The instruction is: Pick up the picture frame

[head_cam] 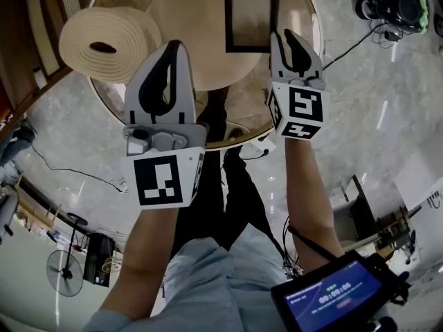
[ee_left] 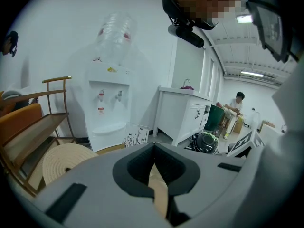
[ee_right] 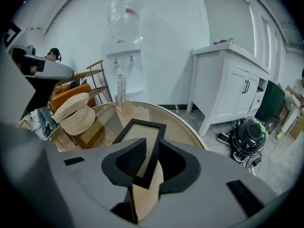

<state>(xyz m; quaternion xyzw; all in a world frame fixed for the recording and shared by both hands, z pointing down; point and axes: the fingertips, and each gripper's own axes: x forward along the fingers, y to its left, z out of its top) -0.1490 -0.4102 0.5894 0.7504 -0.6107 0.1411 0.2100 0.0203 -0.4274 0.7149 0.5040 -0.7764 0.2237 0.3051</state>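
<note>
The picture frame [head_cam: 250, 19], black-edged with a pale centre, lies on a round beige mat [head_cam: 190, 40] on the round glass table [head_cam: 235, 138]. My right gripper [head_cam: 282, 37] is at the frame's near right corner. In the right gripper view the frame [ee_right: 140, 134] stretches ahead, and its black edge sits between the jaws of my right gripper [ee_right: 151, 148], which is shut on it. My left gripper [head_cam: 172, 45] hovers over the mat's near left part, apart from the frame. In the left gripper view my left gripper [ee_left: 154, 152] is shut and holds nothing.
A woven straw hat [head_cam: 104, 43] rests on the table's left side, close to the left gripper. A small upright sign [ee_right: 121, 96] stands at the table's far edge. Beyond it are a water dispenser [ee_left: 111, 103], a wooden chair [ee_left: 28, 127] and a white cabinet [ee_right: 228, 80]. Cables [head_cam: 69, 171] cross the floor.
</note>
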